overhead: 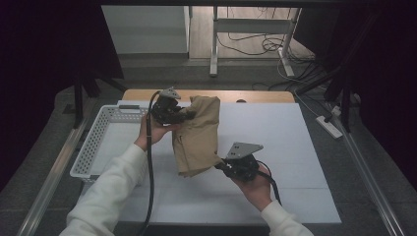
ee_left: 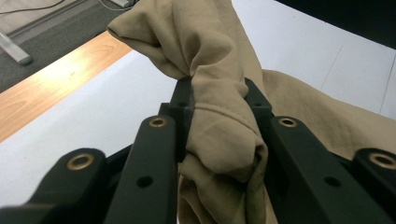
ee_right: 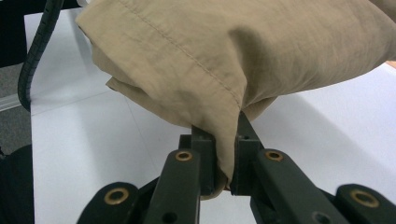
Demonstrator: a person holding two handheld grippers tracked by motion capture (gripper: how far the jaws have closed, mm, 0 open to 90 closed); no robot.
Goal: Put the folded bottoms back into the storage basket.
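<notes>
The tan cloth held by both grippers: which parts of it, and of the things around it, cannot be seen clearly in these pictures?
- Tan cloth: its kind of garment cannot be told; it is bunched in all views.
- Left gripper: fabric covers the jaw tips in the left gripper view.
- Right gripper: a hem hides the jaws' inner faces in the right gripper view.
- White basket: the left forearm crosses its near corner in the high view.

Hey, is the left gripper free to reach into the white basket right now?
Probably not as things stand. The white basket lies close beside the left gripper with nothing between them, but that gripper is shut on the tan garment, which the right gripper also clamps.
</notes>
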